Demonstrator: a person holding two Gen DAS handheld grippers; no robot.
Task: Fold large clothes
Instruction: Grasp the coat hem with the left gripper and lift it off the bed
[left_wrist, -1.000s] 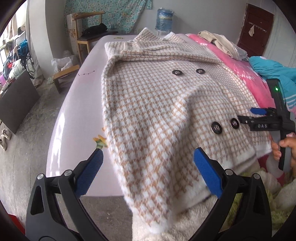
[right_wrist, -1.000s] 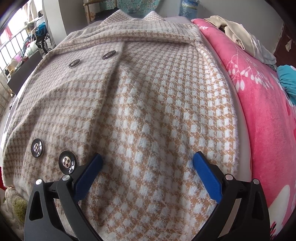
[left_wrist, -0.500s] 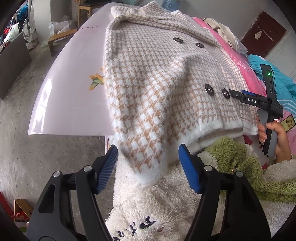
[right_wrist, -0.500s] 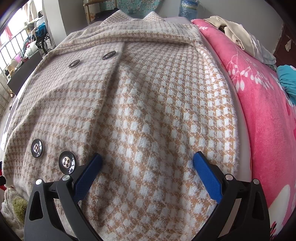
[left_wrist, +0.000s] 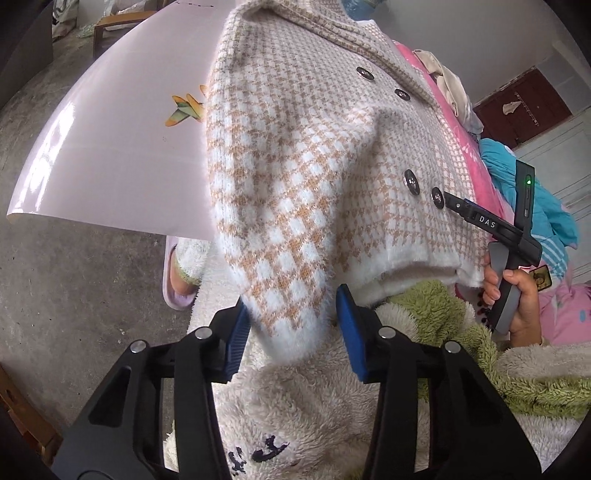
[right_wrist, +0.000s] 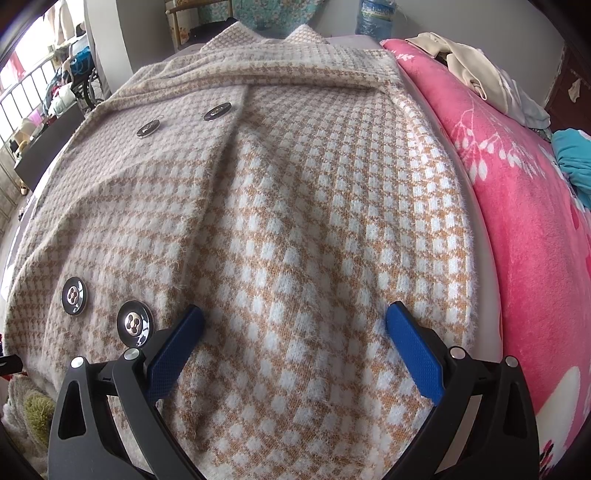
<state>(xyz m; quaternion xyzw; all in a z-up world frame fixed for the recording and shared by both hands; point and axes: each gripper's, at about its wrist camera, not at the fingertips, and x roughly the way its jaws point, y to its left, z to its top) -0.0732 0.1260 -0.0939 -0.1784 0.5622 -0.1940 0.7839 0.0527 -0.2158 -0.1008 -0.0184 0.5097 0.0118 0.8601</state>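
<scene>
A checked beige-and-white coat (left_wrist: 314, 155) lies buttoned and face up across a pale pink table (left_wrist: 110, 147), filling the centre of both views, its white-edged sleeve cuff (left_wrist: 291, 317) hanging off the near edge at lower centre of the left view. The left gripper (left_wrist: 291, 328) has just been closing and now stands narrow around that cuff, blue pads (left_wrist: 349, 332) close against the fuzzy knit on both sides; whether they already press it cannot be told. The right gripper (right_wrist: 295, 343) rests wide apart on the coat's lower front, holding nothing. Risk from here: a shallow bite on the thick, slippery cuff could let the sleeve slide free when lifted, or drag the coat off the table edge.
</scene>
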